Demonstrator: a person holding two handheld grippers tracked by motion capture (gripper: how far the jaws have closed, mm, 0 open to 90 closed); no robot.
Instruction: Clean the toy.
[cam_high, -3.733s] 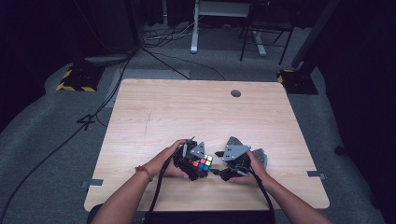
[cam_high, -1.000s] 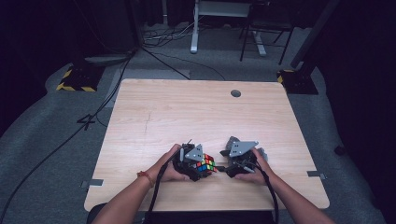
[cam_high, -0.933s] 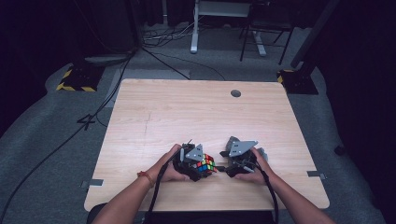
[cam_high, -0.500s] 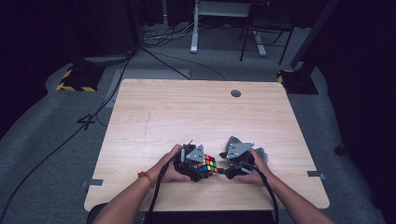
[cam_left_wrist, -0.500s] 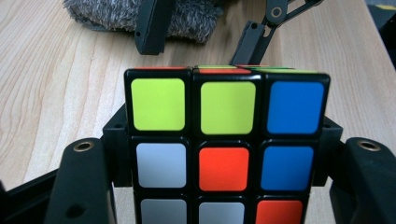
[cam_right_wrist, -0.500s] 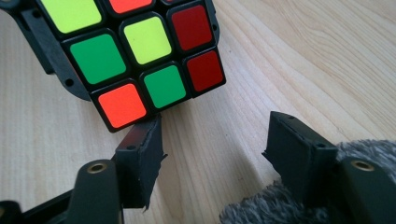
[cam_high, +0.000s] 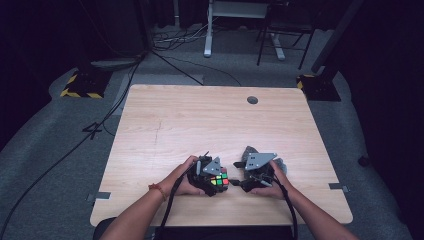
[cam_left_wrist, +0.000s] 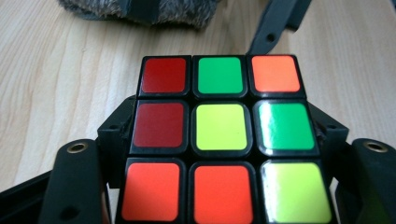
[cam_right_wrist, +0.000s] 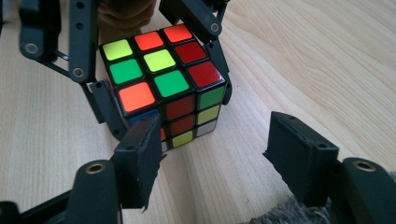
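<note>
Left gripper (cam_high: 216, 181) clamps the puzzle cube (cam_right_wrist: 164, 87); right gripper (cam_right_wrist: 219, 158) gapes wide, seemingly brushing it.

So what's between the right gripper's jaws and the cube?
Bare wooden table in the right gripper view; the open right gripper stands just short of the cube.
</note>
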